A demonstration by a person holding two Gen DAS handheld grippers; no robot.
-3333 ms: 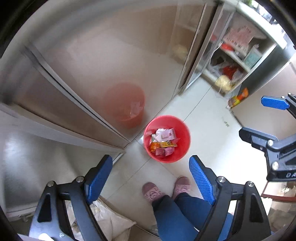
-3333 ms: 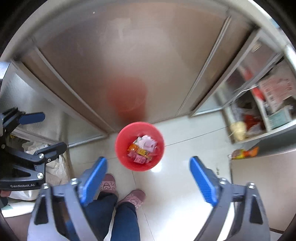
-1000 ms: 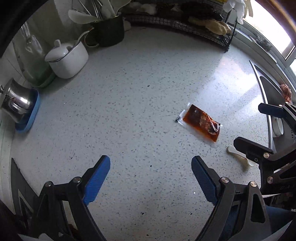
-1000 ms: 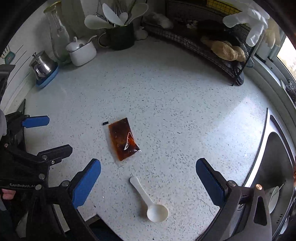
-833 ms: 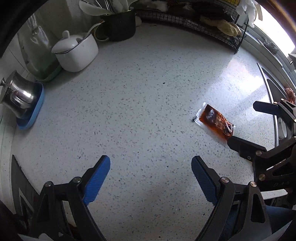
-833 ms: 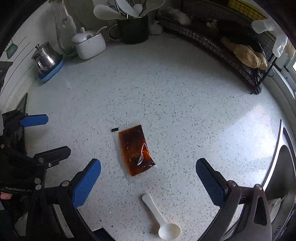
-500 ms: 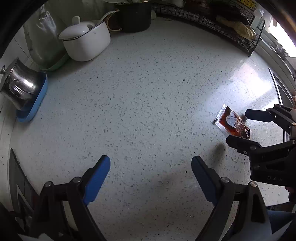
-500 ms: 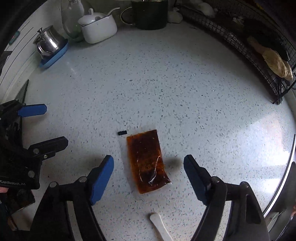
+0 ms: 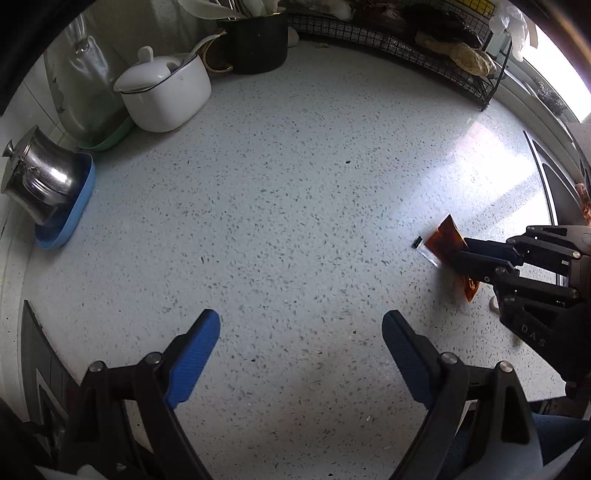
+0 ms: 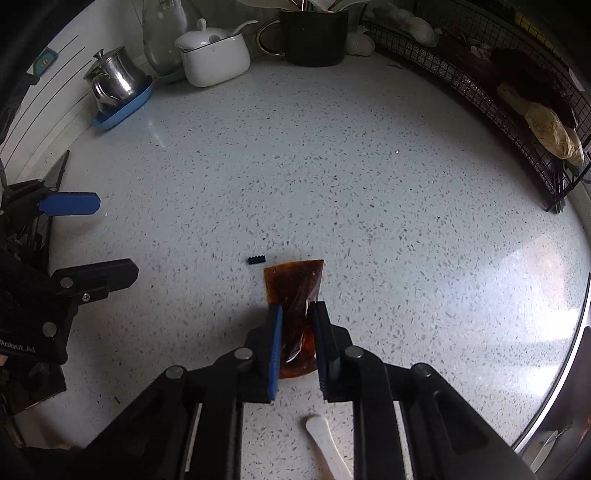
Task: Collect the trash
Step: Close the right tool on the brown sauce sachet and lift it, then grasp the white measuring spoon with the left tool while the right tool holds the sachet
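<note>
A clear sachet of dark red-brown sauce (image 10: 294, 286) lies on the speckled white countertop (image 10: 332, 177). My right gripper (image 10: 295, 314) is shut on the sachet's near half, and its far end sticks out past the fingertips. In the left wrist view the sachet (image 9: 443, 240) sits at the right, pinched by the right gripper (image 9: 463, 249). My left gripper (image 9: 301, 332) is open and empty over bare counter, well left of the sachet. A tiny black scrap (image 10: 256, 260) lies just left of the sachet.
A white plastic spoon (image 10: 327, 443) lies just under my right gripper. At the back stand a steel pot on a blue dish (image 10: 118, 79), a white lidded bowl (image 10: 214, 55), a black utensil pot (image 10: 314, 33) and a wire rack (image 10: 517, 92). A sink edge (image 10: 576, 369) runs along the right.
My right gripper has come down over the sachet and shut on it. The left gripper stays open and has drifted slightly left over the counter.
</note>
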